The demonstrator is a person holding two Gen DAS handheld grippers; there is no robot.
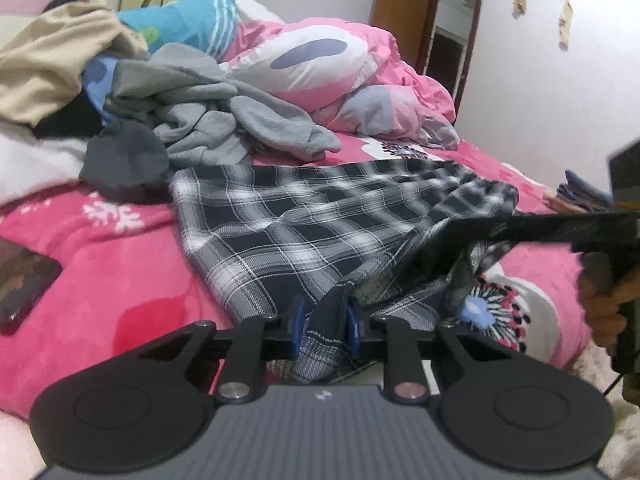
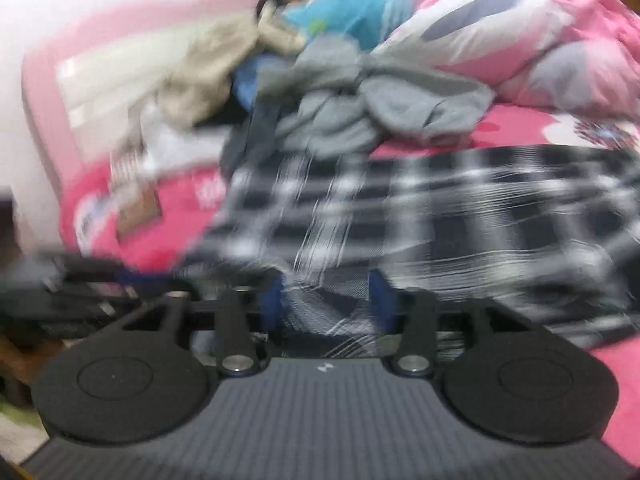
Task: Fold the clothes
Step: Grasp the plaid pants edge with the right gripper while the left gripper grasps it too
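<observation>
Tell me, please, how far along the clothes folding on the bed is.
Early. Nothing folded is in view. In hand: the plaid shirt lies spread on the pink blanket; the left gripper pinches its near edge, while the right gripper has cloth between its jaws with a gap showing, though that view is blurred. Left: folding this shirt, then the grey heap and beige garment behind.

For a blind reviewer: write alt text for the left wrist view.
The left gripper has its jaws closed on a bunched edge of the plaid garment, which is spread on a pink blanket. Behind it lie a gray sweatshirt and a pink quilt; the right gripper reaches in from the right.
</observation>
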